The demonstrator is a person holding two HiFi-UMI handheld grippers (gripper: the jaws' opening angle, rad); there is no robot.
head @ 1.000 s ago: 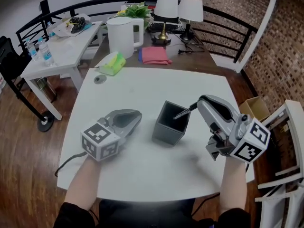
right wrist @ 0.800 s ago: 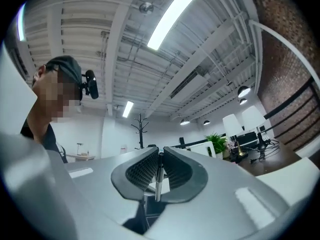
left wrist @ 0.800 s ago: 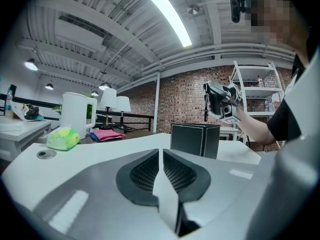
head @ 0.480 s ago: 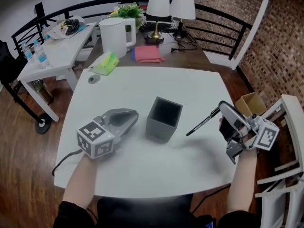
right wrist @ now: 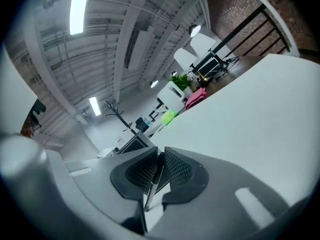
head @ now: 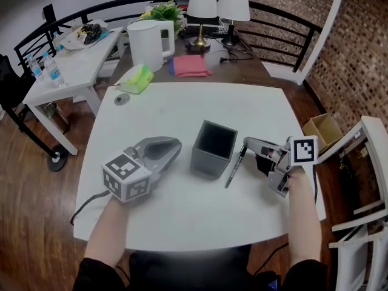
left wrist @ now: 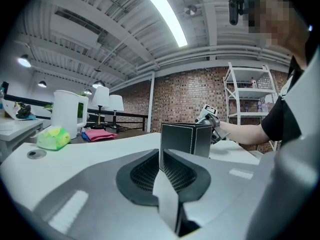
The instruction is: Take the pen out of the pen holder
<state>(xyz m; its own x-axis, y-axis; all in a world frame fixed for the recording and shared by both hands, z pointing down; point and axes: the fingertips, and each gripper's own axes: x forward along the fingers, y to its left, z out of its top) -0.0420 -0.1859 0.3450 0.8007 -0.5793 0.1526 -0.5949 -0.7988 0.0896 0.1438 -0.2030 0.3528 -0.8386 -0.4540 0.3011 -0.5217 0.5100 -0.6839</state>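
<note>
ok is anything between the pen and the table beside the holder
Nothing visible does. The pen sits between the opening jaws of the right gripper, just right of the pen holder, only bare table beneath it.

White table [head: 182,111] as landmark. Beyond its far edge: black railing [head: 285,20], dark desk [head: 242,65], 2 white-shaded lamps [head: 202,2]. Left: smaller white table [head: 79,62]. Right: brick wall [head: 357,53], white frame [head: 373,132]. Beneath: wood floor [head: 36,180]. Overhead: ceiling strip light [left wrist: 166,17].

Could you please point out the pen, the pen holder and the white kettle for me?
pen [head: 235,167], head view, middle of its barrel.
pen holder [head: 209,163], head view, its near outer wall.
kettle [head: 145,47], head view, its white body.
</note>
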